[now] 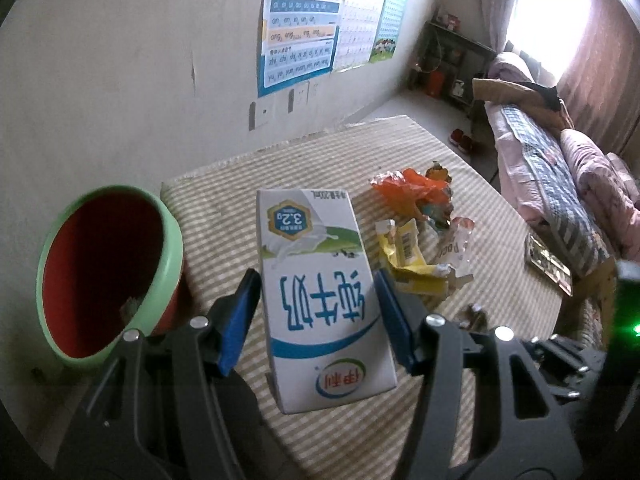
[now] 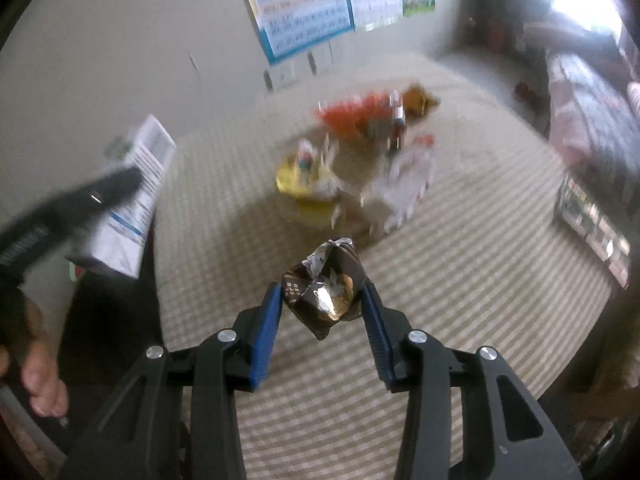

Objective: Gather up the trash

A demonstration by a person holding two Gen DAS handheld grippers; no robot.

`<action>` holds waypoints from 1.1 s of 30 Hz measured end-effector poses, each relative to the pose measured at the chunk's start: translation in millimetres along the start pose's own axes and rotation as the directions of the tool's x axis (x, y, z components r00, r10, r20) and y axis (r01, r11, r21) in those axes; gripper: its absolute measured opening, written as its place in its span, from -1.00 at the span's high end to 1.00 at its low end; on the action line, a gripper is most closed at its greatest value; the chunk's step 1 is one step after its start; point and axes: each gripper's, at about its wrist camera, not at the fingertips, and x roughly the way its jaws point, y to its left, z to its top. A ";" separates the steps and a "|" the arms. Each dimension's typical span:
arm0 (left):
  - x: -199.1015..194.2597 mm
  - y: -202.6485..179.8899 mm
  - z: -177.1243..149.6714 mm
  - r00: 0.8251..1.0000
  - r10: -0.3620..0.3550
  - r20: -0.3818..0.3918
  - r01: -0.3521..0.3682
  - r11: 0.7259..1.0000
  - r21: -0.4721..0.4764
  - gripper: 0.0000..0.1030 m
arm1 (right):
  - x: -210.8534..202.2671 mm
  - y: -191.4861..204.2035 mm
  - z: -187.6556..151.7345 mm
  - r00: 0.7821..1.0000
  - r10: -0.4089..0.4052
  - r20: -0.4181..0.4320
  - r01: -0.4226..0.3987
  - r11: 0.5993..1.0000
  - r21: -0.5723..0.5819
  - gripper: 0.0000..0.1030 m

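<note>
Striped cloth table (image 1: 224, 208) by plaster wall with charts (image 1: 298, 28); bed (image 1: 560, 168) under bright window. Left gripper (image 1: 318, 300) pinches milk carton (image 1: 320, 300) beside bin (image 1: 108, 276). Right gripper (image 2: 322, 300) pinches brown wrapper (image 2: 326, 286) above table. Wrappers (image 1: 416, 220) heaped mid-table.

A home bedroom; quilted bed (image 1: 560, 168), curtained window (image 1: 548, 20), children's wall charts (image 1: 300, 28).

Left tongs (image 1: 318, 280) and right tongs (image 2: 323, 298) each clamp something.

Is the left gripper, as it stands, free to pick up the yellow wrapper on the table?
Probably not: the left gripper is already shut on the milk carton, so the yellow wrapper must wait.
</note>
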 end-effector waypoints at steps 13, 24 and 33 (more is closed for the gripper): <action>6.5 0.6 -6.5 1.000 -0.002 -0.019 0.002 1.000 -0.009 -0.10 | 20.5 -6.4 -16.0 0.997 0.027 -0.073 -0.026 0.999 0.023 0.11; 3.9 -3.2 -2.2 1.000 -0.003 -0.006 0.003 1.000 0.003 -0.10 | -22.7 -8.9 1.1 0.996 0.042 0.078 -0.046 0.998 0.052 0.84; 5.5 -1.8 -3.0 1.000 0.001 -0.016 -0.001 1.000 0.000 -0.10 | -4.4 -23.2 -8.6 0.997 0.073 0.013 -0.074 0.992 0.104 0.17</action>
